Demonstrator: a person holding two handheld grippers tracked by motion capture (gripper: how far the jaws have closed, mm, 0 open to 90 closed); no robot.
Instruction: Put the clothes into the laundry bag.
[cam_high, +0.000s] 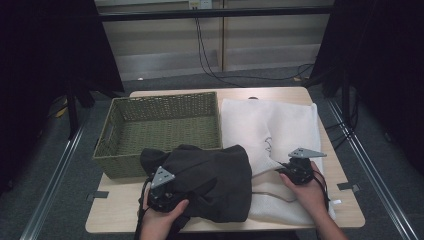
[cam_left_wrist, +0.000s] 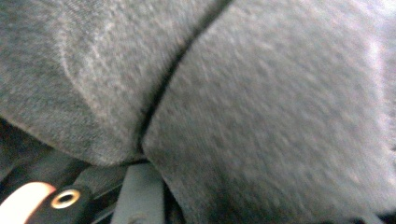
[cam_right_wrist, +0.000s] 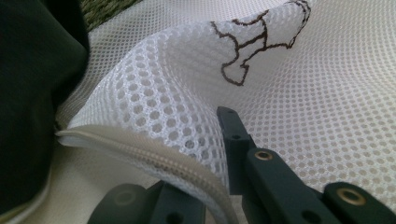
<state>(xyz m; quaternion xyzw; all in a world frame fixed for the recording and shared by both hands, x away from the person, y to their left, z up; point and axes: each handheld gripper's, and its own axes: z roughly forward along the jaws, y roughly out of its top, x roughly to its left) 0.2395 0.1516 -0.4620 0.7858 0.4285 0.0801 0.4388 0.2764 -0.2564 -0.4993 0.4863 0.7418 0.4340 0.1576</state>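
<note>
The dark grey garment (cam_high: 210, 180) lies bunched at the table's near edge, against the white mesh laundry bag (cam_high: 280, 135). My left gripper (cam_high: 162, 192) is buried in the garment, and I cannot tell how its jaws stand. My right gripper (cam_high: 295, 170) is clamped on the bag's zippered edge (cam_right_wrist: 154, 156).

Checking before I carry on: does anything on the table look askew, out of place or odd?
Nothing damaged or spilled. The dark garment lies bunched, one corner draped over the green basket's near rim and its right side over the white mesh bag. The right tool pinches the bag's zipper edge, lifting it.
</note>
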